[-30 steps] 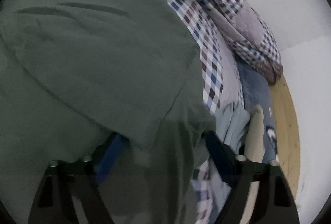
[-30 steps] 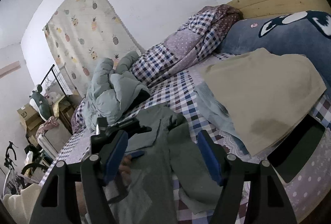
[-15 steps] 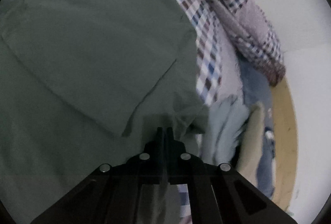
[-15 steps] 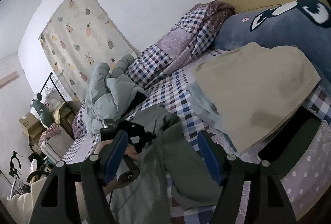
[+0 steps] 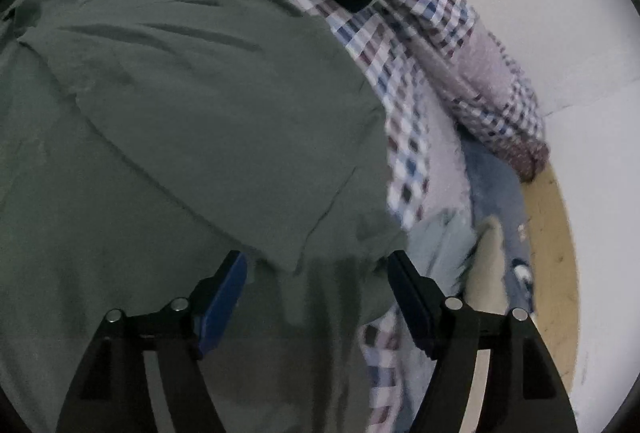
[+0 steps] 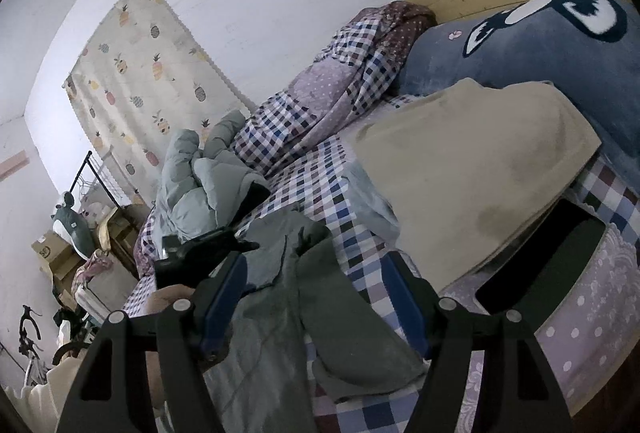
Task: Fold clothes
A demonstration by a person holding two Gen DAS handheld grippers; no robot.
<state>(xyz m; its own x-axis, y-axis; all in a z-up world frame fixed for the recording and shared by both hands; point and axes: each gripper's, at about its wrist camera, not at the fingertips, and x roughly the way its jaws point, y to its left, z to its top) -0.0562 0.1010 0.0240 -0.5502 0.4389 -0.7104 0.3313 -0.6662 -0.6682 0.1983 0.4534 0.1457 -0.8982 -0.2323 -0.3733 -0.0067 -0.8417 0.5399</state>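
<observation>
Green shirt (image 5: 192, 121) lies spread on the checked bed (image 5: 404, 105); your left gripper (image 5: 316, 293) hangs released over its hem at 6 o'clock, right gripper (image 6: 312, 297) also released.

Left gripper (image 5: 316, 275) hangs with its blue-padded fingers (image 5: 224, 293) spread wide apart, nothing pinched between them. Right gripper (image 6: 314, 279) is just as wide, its pads (image 6: 402, 297) parted and gripping nothing. In the right wrist view the left gripper shows low at left, a hand (image 6: 166, 299) wrapped around its body.
</observation>
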